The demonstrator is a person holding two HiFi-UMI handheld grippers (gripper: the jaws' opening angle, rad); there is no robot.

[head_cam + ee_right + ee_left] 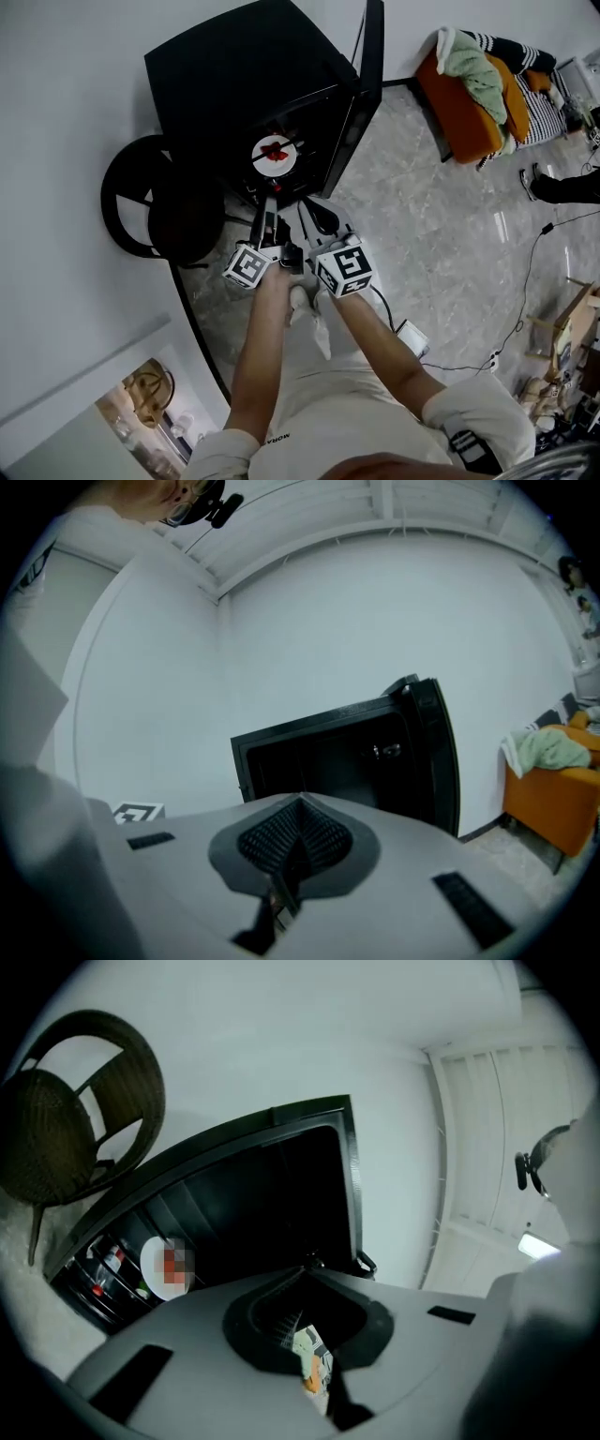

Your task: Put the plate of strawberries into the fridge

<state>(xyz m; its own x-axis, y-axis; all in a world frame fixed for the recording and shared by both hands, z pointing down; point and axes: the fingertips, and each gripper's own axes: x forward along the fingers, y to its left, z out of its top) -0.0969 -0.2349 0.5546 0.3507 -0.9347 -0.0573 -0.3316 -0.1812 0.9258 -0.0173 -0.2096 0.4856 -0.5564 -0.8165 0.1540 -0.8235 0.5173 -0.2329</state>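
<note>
Black round wicker chair point(150, 202) stands left of the open black fridge point(234, 75), with the white plate of red strawberries point(275, 153) inside. My left claw point(269, 214) and right claw point(317, 216) hang before it, both closed tight and empty.

The plate point(262, 156) is round and white, with a small heap of red strawberries point(274, 150) at its middle. It lies flat on a shelf inside the fridge point(234, 70), near the front of the open compartment and roughly centred between the side walls. The fridge is a small black box standing on the floor close against the white wall, and its interior is dark. Its door point(367, 84) is swung wide open on the right side, standing edge-on in the head view. In the left gripper view the plate shows pale against the dark interior.
</note>
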